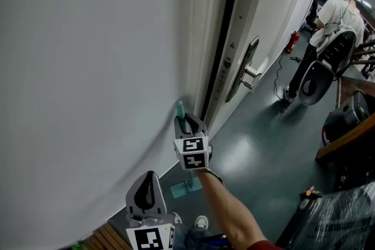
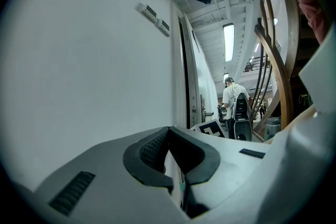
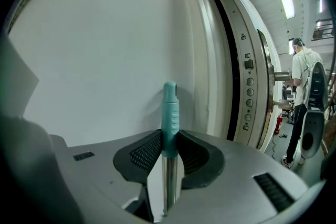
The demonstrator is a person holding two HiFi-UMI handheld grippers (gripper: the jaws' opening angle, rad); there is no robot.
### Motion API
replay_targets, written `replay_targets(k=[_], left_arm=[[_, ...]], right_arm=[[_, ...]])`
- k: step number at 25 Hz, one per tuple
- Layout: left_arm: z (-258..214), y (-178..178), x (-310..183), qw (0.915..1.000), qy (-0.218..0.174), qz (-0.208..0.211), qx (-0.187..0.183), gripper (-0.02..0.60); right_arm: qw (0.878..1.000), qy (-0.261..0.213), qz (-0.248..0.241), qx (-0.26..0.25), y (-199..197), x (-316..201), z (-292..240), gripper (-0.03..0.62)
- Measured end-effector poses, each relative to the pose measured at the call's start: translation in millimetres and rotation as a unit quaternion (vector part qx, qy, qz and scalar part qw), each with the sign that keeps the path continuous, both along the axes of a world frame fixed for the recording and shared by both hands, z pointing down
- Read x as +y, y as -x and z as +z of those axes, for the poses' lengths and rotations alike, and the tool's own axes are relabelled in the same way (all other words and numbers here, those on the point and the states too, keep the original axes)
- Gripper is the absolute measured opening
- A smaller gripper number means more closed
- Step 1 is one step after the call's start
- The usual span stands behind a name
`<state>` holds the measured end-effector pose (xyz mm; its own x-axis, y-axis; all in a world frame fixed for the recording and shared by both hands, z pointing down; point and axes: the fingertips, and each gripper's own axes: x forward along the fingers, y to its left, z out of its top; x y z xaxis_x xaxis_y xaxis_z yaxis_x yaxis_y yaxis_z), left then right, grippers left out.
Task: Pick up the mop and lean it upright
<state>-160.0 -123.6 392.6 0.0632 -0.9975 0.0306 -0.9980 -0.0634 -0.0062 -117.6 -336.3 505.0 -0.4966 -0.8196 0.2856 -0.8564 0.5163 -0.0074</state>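
**Left gripper idle, right one props mop at wall**

Left gripper [image 1: 150,184] hangs low with its jaws pressed together on nothing. The right gripper [image 3: 169,147] pinches the mop [image 3: 169,107] at the base of its teal grip. The pole stands nearly upright, its head [image 1: 186,187] on the floor [image 1: 258,143] and its tip just beside the wall [image 1: 88,67]; contact cannot be told. The leaning step looks nearly done. Next, the tip should settle on the wall, then the jaws should part slowly so the pole doesn't slide.

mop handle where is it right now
The mop handle stands upright in the right gripper view, clamped in the right gripper, at the white wall just left of the door frame.
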Motion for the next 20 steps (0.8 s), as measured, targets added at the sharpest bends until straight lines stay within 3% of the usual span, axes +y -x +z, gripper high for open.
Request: replay_targets(k=[3,9,20], left_arm=[[-1,-2,1,1.0000,0.000,0.002,-0.001,0.012],[1,-2,0,1.0000,0.004,0.001,-0.002,0.012],[0,-4,-1,1.0000,0.002,0.000,-0.003,0.012]], right_arm=[[1.000,0.003,-0.007,0.007,2,1,2,0.114],[1.000,-0.002,-0.018,0.011,5,5,6,0.182],[0.999,-0.020,-0.030,-0.006,0,16,-9,0.201]])
